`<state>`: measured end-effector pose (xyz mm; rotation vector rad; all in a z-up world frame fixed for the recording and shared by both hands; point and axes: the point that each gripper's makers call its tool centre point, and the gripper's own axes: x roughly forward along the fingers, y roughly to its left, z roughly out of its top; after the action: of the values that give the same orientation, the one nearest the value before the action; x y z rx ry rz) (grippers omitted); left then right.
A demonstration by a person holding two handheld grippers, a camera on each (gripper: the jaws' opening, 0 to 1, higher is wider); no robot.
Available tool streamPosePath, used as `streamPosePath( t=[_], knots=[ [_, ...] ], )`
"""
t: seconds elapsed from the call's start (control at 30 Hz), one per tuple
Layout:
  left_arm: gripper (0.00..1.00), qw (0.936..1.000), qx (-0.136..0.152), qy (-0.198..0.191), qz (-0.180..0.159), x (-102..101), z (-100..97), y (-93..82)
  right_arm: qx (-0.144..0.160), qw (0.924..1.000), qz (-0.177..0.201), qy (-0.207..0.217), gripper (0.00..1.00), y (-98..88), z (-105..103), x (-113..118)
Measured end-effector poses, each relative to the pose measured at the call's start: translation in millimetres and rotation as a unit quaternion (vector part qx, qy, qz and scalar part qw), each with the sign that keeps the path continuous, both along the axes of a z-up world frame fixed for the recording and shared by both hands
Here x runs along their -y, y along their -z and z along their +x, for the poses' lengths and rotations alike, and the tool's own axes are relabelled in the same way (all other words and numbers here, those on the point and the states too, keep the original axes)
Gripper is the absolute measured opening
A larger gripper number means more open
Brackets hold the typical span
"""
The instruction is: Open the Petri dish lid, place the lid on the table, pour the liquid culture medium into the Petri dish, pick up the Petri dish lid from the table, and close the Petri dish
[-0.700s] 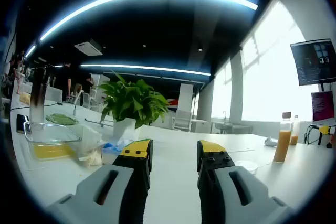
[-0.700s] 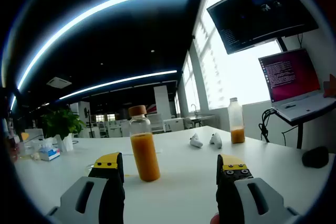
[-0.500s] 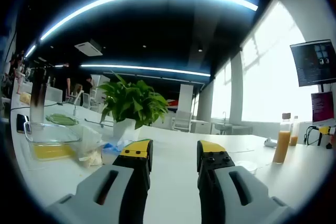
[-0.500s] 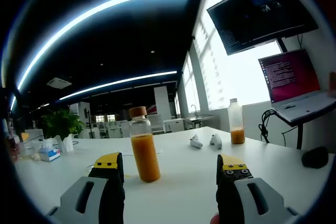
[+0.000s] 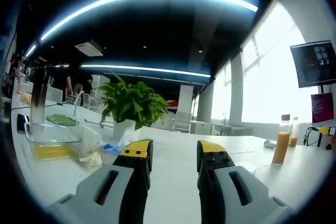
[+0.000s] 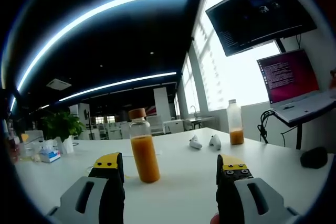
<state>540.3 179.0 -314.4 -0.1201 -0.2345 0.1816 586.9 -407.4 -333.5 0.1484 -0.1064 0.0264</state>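
A bottle of orange liquid [image 6: 143, 151] with a cork-coloured cap stands upright on the white table [image 6: 184, 182], a little beyond my right gripper [image 6: 170, 163] and between its left jaw and the middle of the gap. That gripper is open wide and holds nothing. The same kind of bottle [image 5: 281, 140] stands far to the right in the left gripper view. A small clear round dish [image 5: 247, 166] lies low on the table just right of my left gripper [image 5: 175, 153], which is open and empty.
A potted plant [image 5: 134, 103], a glass box with yellow contents [image 5: 50, 142] and a tissue pack stand at the left. A second bottle [image 6: 235, 124], two small white items [image 6: 195, 141], a laptop [image 6: 294, 82], a wall screen [image 6: 260, 17] and a black mouse [image 6: 315, 157] are at the right.
Nothing on the table has moved and both grippers keep the same opening. The right gripper view has shifted very slightly.
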Motion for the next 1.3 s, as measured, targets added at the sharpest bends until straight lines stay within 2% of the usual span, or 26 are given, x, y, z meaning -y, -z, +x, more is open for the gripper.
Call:
streamPosePath(
  t=[0.43, 1.3],
  knots=[
    [0.25, 1.0, 0.005, 0.001, -0.001, 1.2, -0.5, -4.6, 0.002, 1.0, 0.003, 0.002, 0.66, -1.3, -1.6, 3.4],
    [0.25, 1.0, 0.003, 0.003, -0.005, 1.1, 0.0, -2.6, 0.004, 1.0, 0.001, 0.005, 0.66, -3.6, -2.5, 6.9]
  ],
)
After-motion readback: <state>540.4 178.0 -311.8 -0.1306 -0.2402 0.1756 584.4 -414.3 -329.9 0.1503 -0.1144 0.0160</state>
